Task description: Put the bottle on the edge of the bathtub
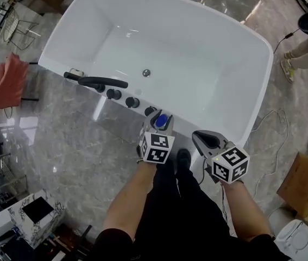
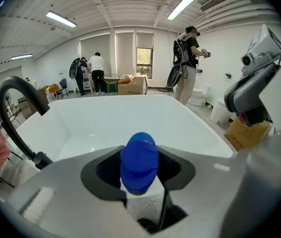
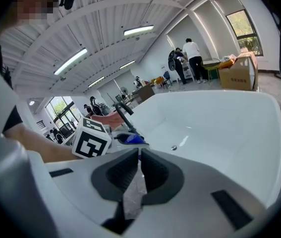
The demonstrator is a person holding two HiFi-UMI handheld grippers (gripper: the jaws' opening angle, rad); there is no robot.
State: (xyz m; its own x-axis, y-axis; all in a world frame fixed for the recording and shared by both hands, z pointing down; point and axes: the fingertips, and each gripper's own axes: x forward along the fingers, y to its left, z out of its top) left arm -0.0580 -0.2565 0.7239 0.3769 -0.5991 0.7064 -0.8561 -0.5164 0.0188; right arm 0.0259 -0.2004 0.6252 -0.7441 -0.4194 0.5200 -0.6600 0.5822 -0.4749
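The bottle's blue cap (image 1: pixel 162 120) shows between the jaws of my left gripper (image 1: pixel 162 117), at the near rim of the white bathtub (image 1: pixel 263 86), just right of the black knobs (image 1: pixel 132 102). In the left gripper view the cap (image 2: pixel 139 161) fills the gap of the left gripper (image 2: pixel 141 171). The dark pads stand close on either side and do not visibly press it. The bottle's body is mostly hidden. My right gripper (image 1: pixel 201 138) hovers to the right over the floor, pads together with nothing held, as the right gripper view (image 3: pixel 139 166) confirms.
A black curved faucet (image 1: pixel 102 82) sits on the tub's near rim, left of the knobs. A red cloth (image 1: pixel 10 83) hangs on a rack at left. A cardboard box (image 1: pixel 307 185) and a cable (image 1: pixel 276 128) lie on the floor at right. People (image 2: pixel 187 63) stand beyond the tub.
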